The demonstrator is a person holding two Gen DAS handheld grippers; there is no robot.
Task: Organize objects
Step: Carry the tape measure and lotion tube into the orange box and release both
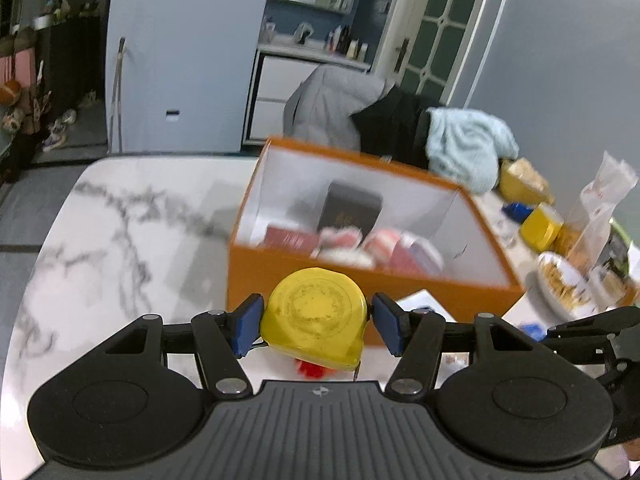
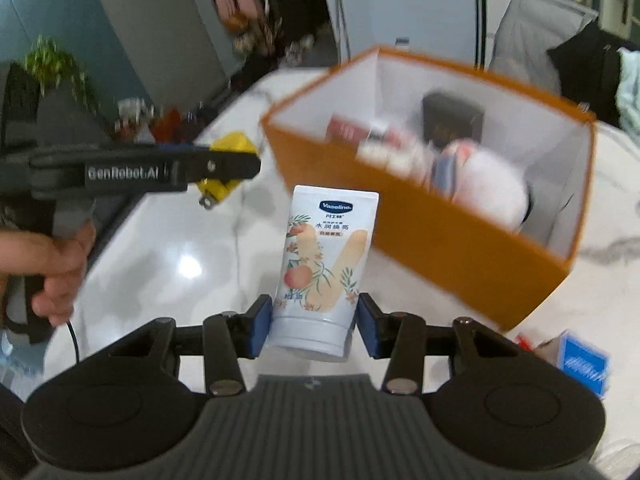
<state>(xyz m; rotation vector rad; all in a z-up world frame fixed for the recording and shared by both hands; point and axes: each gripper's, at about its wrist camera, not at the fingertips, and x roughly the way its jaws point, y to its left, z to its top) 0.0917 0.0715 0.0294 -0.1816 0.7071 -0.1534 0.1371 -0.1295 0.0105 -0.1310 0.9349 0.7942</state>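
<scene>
Marble tabletop [image 1: 100, 240] bears an orange box [image 1: 400, 280]; left tool [image 1: 316, 320] clasps a tape measure [image 1: 316, 312], right tool [image 2: 314, 328] a lotion tube [image 2: 324, 264].

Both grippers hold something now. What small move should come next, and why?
Probably carry the lotion tube forward over the orange box and release it. The right gripper is shut on the tube, the box is open, and other items already lie inside. The left gripper holds the tape measure.
</scene>
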